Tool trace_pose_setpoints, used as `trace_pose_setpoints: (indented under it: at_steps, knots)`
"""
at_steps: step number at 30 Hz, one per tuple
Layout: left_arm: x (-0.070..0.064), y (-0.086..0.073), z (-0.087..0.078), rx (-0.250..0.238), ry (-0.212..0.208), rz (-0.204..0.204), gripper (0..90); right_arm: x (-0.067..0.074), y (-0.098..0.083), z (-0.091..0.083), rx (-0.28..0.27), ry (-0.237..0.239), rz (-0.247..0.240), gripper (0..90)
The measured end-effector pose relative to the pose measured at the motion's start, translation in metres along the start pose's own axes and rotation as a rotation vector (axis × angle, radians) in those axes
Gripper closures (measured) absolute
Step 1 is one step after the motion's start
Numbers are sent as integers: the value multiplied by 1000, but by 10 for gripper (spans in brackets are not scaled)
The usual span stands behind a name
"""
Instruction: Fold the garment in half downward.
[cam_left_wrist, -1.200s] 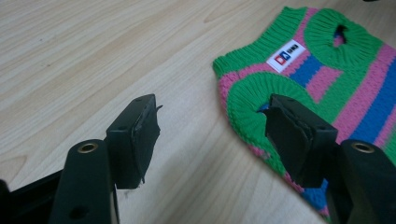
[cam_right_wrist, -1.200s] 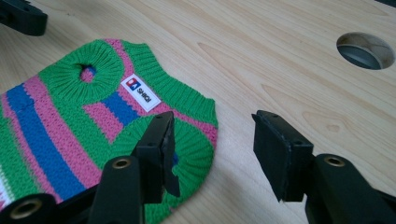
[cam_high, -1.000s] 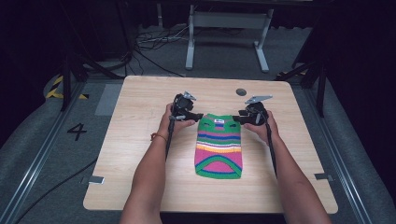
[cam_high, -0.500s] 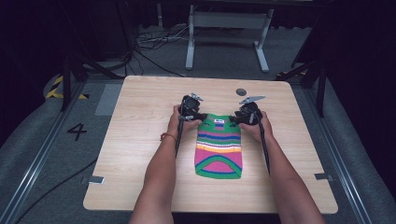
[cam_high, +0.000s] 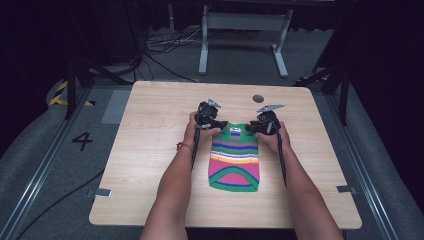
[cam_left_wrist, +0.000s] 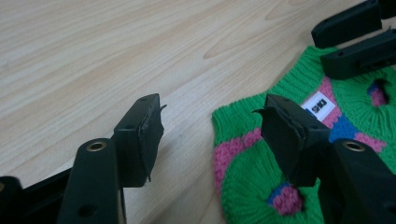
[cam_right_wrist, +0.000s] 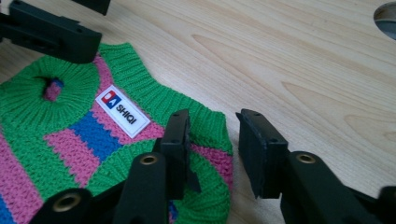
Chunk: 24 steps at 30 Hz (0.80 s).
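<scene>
A small knitted sweater (cam_high: 234, 160) with green, pink, blue and yellow stripes lies flat on the wooden table (cam_high: 150, 150), its collar at the far end. My left gripper (cam_high: 220, 124) is low at the sweater's far left corner. In the left gripper view that gripper (cam_left_wrist: 212, 105) is open and its jaws have just been opening. The corner of the sweater (cam_left_wrist: 247, 172) lies between them, untouched. My right gripper (cam_high: 248, 128) is at the far right corner. That gripper (cam_right_wrist: 215, 116) has just been closing, one jaw over the knit (cam_right_wrist: 70, 140), one over bare wood, pads not pressing.
A round dark hole (cam_high: 258, 98) sits in the table beyond the sweater. Behind the table stand a grey metal frame (cam_high: 245, 22) and floor cables (cam_high: 160, 42). Bare wood lies to the left, right and near side of the sweater.
My left gripper has moved right and a little down to the sweater's far left corner. The right gripper has shifted slightly inward at the other corner.
</scene>
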<state>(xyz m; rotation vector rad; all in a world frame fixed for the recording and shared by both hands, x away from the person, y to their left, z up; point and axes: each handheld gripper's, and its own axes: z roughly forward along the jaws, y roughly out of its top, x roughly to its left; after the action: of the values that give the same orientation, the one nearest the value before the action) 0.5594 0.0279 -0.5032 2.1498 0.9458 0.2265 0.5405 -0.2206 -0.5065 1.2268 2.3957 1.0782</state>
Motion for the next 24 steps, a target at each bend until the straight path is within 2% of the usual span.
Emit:
trace_pose_setpoints:
  at_steps: [2, 5, 6, 7, 8, 11, 12, 15, 19, 24]
  knots:
    - [-3, -1, 6, 38, 19, 17, 436, 1, 0, 0, 3, 9, 1, 706]
    - [-2, -2, 5, 31, -5, 3, 508, 1, 0, 0, 3, 14, 2, 732]
    - [-2, -2, 5, 31, -5, 3, 551, 1, 0, 0, 3, 14, 2, 732]
    - [-1, -2, 3, 34, -25, 2, 611, 1, 0, 0, 2, 21, 0, 762]
    - [0, -2, 2, 44, -46, 19, 657, 2, 0, 0, 4, 20, 1, 779]
    - [-4, 0, 0, 54, -35, 53, 791, 4, 1, 0, 5, 14, -11, 826]
    - [-4, 0, 0, 54, -35, 53, 825, 5, 1, 0, 3, 10, -20, 832]
    - [-6, 3, -3, 65, -18, 84, 842, 6, 2, -1, 7, 8, -25, 837]
    - [-8, 4, -6, 65, -12, 102, 851, 7, 4, -3, 8, 12, -39, 840]
    - [-10, 5, -13, 57, 10, 128, 851, 11, 7, -8, -20, 24, -60, 840]
